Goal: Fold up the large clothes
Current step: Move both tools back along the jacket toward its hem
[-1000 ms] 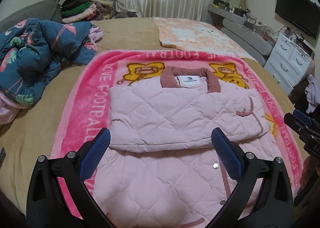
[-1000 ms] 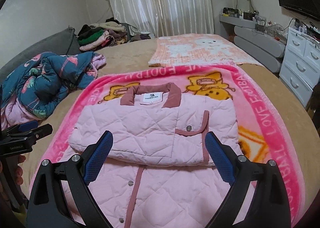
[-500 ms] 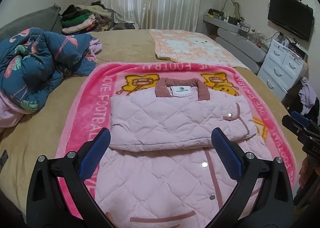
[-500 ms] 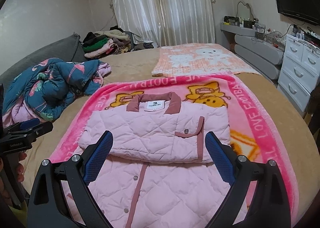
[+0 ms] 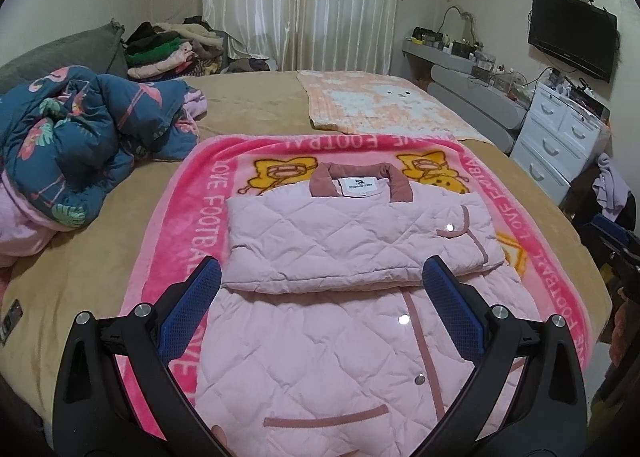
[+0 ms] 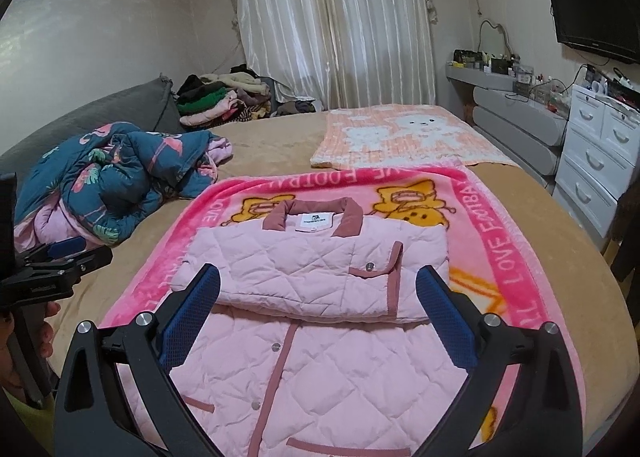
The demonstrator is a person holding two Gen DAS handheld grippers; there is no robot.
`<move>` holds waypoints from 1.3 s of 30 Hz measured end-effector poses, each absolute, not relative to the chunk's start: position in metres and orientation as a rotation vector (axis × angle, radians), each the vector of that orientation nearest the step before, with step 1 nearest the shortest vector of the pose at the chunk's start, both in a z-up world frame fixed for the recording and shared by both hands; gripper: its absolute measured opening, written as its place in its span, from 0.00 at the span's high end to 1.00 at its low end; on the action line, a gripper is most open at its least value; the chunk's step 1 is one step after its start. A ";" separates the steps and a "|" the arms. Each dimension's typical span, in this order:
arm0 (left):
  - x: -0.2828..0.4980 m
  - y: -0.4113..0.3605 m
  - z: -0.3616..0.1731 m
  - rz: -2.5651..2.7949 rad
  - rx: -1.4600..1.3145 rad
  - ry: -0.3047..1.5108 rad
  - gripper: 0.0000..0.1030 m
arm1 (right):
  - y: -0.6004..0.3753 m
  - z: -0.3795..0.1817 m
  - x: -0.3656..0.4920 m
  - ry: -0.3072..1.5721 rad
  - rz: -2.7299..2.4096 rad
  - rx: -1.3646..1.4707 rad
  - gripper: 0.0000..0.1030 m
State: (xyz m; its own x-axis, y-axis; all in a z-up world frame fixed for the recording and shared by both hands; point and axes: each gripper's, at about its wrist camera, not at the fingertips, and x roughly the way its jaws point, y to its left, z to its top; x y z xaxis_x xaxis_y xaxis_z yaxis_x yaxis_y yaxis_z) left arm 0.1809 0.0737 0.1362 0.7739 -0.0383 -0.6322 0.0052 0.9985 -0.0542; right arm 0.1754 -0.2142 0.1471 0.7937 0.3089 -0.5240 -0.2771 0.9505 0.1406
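The pink quilted jacket [image 5: 340, 289], sleeves folded across the chest, is laid on a pink blanket [image 5: 192, 225] just ahead of both grippers. Left gripper [image 5: 322, 297] is held wide, empty. Right gripper [image 6: 318, 303], just opened further, is empty too.

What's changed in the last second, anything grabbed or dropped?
Both grippers, left and right, have pulled back and up from the pink jacket, showing more of its hem. The right one's jaws have just been opening, nothing between them. Nothing grabbed or dropped. Jacket and blanket lie as before.
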 end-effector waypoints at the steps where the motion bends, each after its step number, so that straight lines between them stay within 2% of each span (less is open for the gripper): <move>1: 0.178 0.074 0.136 -0.023 -0.050 0.683 0.08 | -0.215 0.148 0.173 0.570 0.317 0.057 0.05; 19: 0.140 0.087 0.113 0.008 -0.058 0.686 0.08 | -0.232 0.149 0.136 0.539 0.306 0.058 0.04; 39: 0.117 0.113 0.058 0.084 -0.047 0.761 0.08 | -0.252 0.102 0.112 0.612 0.279 0.052 0.04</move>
